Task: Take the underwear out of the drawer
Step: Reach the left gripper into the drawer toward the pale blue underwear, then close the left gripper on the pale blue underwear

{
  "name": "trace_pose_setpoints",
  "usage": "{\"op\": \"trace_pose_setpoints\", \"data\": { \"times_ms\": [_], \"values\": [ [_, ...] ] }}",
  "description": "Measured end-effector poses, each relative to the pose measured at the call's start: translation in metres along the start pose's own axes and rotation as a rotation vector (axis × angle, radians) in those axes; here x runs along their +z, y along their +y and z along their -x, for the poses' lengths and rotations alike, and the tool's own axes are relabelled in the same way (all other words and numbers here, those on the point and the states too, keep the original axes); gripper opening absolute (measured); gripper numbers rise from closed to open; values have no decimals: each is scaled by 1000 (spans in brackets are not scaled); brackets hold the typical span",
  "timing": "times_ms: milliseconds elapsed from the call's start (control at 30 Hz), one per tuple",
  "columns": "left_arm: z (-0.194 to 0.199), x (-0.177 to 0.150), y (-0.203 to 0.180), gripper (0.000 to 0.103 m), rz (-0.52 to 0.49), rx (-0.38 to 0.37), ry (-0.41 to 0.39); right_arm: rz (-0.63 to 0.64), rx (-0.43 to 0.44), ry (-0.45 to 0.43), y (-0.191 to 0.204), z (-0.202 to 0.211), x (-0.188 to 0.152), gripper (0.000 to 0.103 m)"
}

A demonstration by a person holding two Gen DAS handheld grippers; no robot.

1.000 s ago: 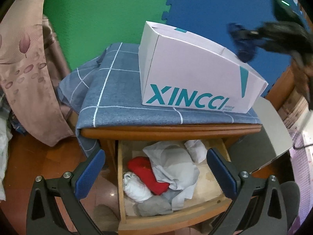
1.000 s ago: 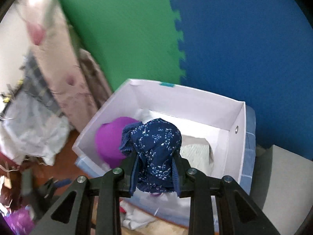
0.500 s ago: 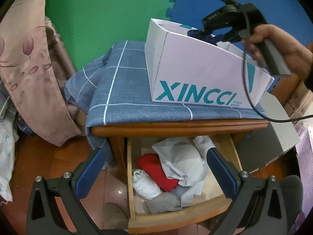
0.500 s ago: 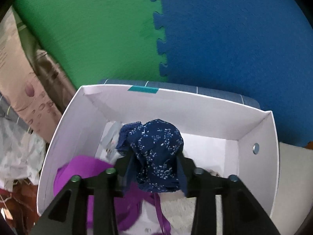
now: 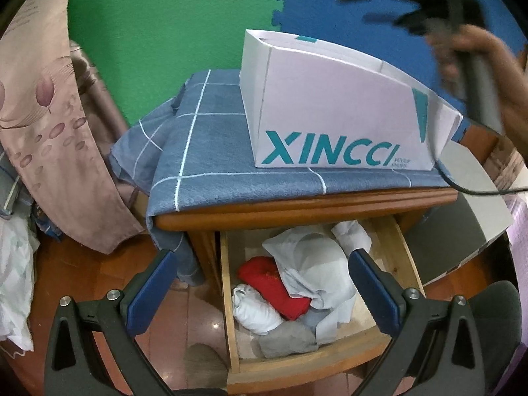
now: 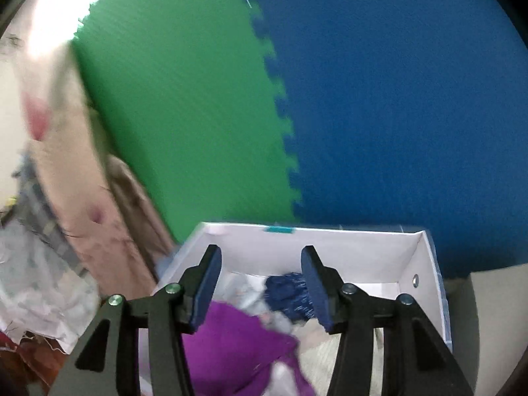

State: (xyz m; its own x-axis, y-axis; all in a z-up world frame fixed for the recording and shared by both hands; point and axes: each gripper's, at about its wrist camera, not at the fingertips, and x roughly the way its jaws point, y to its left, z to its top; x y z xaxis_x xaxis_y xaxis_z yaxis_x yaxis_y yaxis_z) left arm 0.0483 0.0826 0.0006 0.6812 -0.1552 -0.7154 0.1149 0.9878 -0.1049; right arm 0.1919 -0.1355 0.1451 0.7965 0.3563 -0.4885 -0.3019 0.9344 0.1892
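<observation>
Over the white box (image 6: 379, 250) on the nightstand's back corner, right gripper (image 6: 260, 283) jaws opening, empty; navy underwear (image 6: 287, 292) dropped inside could snag a pad on retreat.

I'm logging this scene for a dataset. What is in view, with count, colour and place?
box: 1, white with teal lettering, on the cloth
cloth: 1, blue checked, over the cabinet top
cabinet: 1, brown wood, centre
drawer: 1, wood, pulled open
clothes in drawer: several; white, red, grey
navy garment: 1, in the box
purple garment: 1, in the box
foam mats: 2, green and blue, on the wall
curtain: 1, pink, left
left gripper: open, over the drawer
right gripper: opening, nothing between its pads, over the box
hand: 1, blurred, upper right
</observation>
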Motion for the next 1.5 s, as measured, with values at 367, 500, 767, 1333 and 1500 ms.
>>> {"op": "trace_pose_setpoints", "data": {
  "times_ms": [367, 500, 767, 1333, 1500],
  "values": [
    [-10, -2, -9, 103, -29, -2, 52, -53, -133, -29, -60, 130, -170, 64],
    [-26, -4, -11, 103, -10, -45, 146, -248, -187, 54, -113, 139, -206, 64],
    [-61, -17, -36, 103, 24, -123, 314, -332, -129, 44, -145, 159, -216, 64],
    [-175, -75, -52, 103, 460, -201, 653, -513, 37, 17, -180, 185, -230, 64],
    [-188, -72, -65, 102, 477, -240, 626, -507, 61, 35, -178, 183, -231, 64]
  ]
}}
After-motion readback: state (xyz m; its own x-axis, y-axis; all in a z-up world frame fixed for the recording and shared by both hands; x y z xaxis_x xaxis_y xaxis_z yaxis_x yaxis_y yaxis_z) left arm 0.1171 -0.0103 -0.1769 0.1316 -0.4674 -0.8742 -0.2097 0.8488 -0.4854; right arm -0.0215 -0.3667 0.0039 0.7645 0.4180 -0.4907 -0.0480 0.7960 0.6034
